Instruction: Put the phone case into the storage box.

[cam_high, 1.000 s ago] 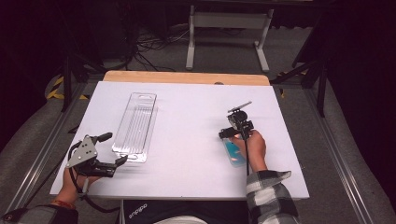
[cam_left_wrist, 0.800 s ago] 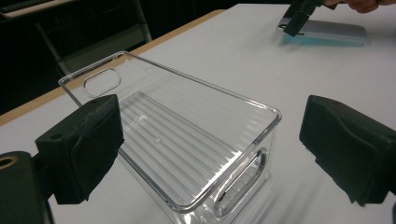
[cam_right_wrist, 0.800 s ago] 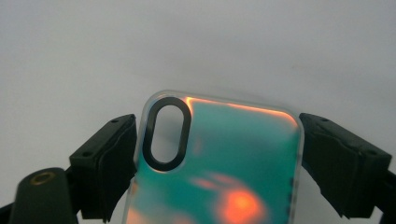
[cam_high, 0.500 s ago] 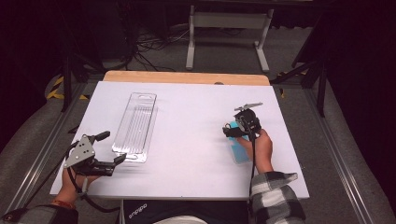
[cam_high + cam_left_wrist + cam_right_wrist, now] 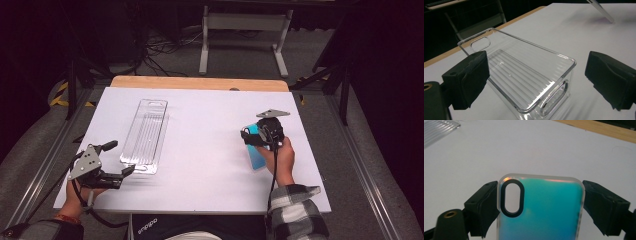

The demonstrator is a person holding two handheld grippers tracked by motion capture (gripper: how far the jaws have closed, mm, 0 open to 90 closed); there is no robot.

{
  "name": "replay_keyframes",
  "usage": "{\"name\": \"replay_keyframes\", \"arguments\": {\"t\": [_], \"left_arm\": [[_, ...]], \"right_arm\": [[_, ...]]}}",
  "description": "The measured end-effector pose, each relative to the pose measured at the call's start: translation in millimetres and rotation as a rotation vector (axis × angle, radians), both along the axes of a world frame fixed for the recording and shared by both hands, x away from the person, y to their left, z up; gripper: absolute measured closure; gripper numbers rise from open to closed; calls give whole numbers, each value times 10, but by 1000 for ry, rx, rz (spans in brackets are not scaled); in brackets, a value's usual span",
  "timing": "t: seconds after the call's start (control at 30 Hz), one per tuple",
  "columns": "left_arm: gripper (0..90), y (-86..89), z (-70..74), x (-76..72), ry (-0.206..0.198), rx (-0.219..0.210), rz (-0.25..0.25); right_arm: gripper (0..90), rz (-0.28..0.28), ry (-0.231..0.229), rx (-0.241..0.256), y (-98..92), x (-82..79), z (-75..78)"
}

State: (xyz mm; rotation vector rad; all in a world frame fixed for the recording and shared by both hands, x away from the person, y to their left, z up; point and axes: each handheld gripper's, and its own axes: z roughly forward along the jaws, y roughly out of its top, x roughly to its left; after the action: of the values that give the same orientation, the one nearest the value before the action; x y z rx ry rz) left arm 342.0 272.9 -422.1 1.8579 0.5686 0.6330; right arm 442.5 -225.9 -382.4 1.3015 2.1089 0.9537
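A clear ribbed plastic bin (image 5: 145, 134) lies lengthwise on the left half of the white table (image 5: 210, 175). My left gripper (image 5: 120, 157) stands open at the bin's near end, and in the left gripper view the bin (image 5: 524, 75) sits between the spread jaws of that gripper (image 5: 539, 77), touching neither. On the right lies a translucent blue-green phone case (image 5: 258, 159) with an oval camera hole. My right gripper (image 5: 256, 135) is shut on its far end. The right gripper view shows both pads (image 5: 484, 207) pressed on the long edges of the case (image 5: 544, 210).
A wooden strip (image 5: 200, 82) runs along the table's far edge. Behind it stand a metal frame (image 5: 240, 22) and loose cables on the floor. Metal rails (image 5: 42, 165) flank the table on both sides.
My right gripper has slid forward along the blue-green case, away from the person, to its far end. The left gripper has barely moved.
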Motion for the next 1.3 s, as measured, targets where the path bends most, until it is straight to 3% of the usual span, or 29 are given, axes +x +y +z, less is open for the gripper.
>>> {"name": "replay_keyframes", "arguments": {"t": [0.2,0.4,0.73,1.3], "left_arm": [[61,-1,0,1,-3,4,-1],[61,-3,-3,0,3,1,-2],[61,-3,1,2,-1,11,-5],[60,-4,-3,0,1,13,2]], "right_arm": [[173,0,-34,5,13,-32,25],[174,-9,-100,21,4,-91,87],[175,-5,-136,25,-20,-126,133],[175,10,-247,61,66,-301,310]]}}
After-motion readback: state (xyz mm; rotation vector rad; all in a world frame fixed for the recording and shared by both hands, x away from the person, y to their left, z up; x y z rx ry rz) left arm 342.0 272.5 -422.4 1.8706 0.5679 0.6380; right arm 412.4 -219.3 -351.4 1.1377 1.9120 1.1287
